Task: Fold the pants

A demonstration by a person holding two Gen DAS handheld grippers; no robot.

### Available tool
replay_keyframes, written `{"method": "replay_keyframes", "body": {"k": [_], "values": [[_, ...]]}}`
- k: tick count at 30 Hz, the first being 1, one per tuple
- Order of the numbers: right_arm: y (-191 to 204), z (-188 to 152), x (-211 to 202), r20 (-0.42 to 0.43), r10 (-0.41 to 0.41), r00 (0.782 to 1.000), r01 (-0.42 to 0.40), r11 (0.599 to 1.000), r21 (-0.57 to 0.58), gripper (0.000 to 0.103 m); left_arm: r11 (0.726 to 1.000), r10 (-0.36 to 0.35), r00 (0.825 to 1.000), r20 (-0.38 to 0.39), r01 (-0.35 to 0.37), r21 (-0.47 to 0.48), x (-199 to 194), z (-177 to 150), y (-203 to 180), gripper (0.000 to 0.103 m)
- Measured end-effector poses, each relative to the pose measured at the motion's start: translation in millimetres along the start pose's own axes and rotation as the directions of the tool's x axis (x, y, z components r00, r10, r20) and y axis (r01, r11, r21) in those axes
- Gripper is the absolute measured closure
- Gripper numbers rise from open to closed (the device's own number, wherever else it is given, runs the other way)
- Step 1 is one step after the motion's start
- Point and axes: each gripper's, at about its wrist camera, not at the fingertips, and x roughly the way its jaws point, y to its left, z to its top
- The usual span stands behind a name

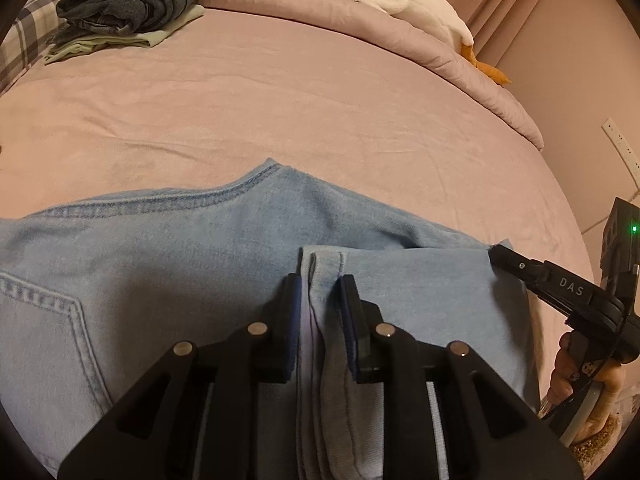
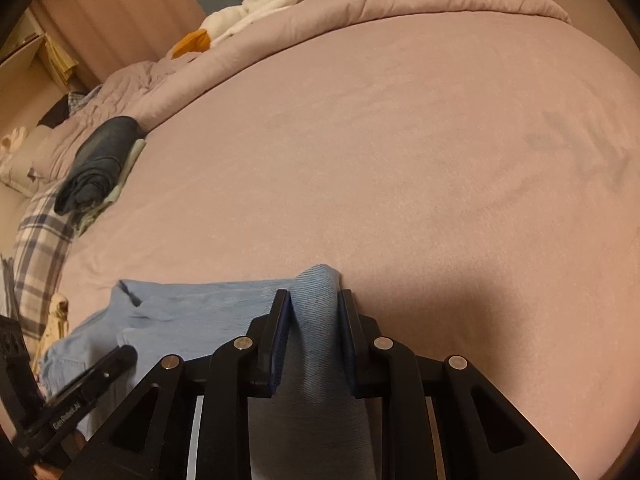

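The pants are light blue jeans. They lie flat on the pink bed, at its near edge. A back pocket with stitching shows. One leg end is folded back over the top part.

Warm, dim indoor light tints both views pinkish. The bed sheet is evenly lit toward its far edge, while a broad soft shadow darkens its near edge beside the right gripper. Fisheye distortion bows the bed into a dome, with black vignetting in every corner. Detail is soft and grainy; the black finger mounts in the foreground look slightly blurred
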Motion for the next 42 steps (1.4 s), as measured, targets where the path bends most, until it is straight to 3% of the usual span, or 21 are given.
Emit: {"method": "replay_keyframes", "body": {"k": [1,3,6,8,10,14,20,23,32,42], "values": [[0,0,-2,0.003,-0.002,1.0,0.002,1.0,-0.001,0.081,1.0,0.006,1.0,-0.004,-0.006,0.004,-2,-2,-1,0.081],[1,-2,-9,0.006,-0.035,0.999,0.035,0.999,-0.003,0.067,1.0,0.007,1.0,-0.013,-0.007,0.004,-7,-5,-1,0.08],[1,-10,-22,0.005,-0.092,0.996,0.092,0.996,-0.01,0.052,1.0,-0.014,0.999,-0.037,0.013,-0.022,-19,-13,0,0.069],[0,-16,-32,0.008,-0.088,0.996,0.088,0.996,-0.011,0.049,0.998,-0.047,0.998,-0.041,0.045,-0.036,-30,-21,1,0.055],[-3,-29,-42,-0.007,-0.055,0.998,0.055,0.998,-0.014,0.049,0.996,-0.073,0.997,-0.038,0.071,-0.051,-41,-33,1,0.049],[-6,-52,-50,-0.051,-0.018,0.999,0.017,1.0,-0.025,0.048,0.997,-0.073,0.996,-0.058,0.071,-0.035,-50,-55,-2,0.049],[-6,-77,-54,-0.069,-0.046,0.997,0.042,0.997,-0.057,0.042,0.999,-0.032,0.998,-0.045,0.033,0.016,-52,-76,-7,0.052],[-1,-81,-55,-0.056,-0.061,0.997,0.057,0.995,-0.08,0.039,1.0,-0.014,0.999,-0.032,0.014,0.016,-49,-78,-3,0.059],[6,-84,-53,-0.022,-0.115,0.993,0.111,0.986,-0.12,0.033,0.999,-0.046,0.999,-0.008,0.046,0.001,-49,-84,5,0.058],[11,-88,-50,0.009,-0.131,0.991,0.13,0.977,-0.171,0.021,0.999,-0.03,0.999,0.017,0.03,0.013,-49,-88,-1,0.058]]}}
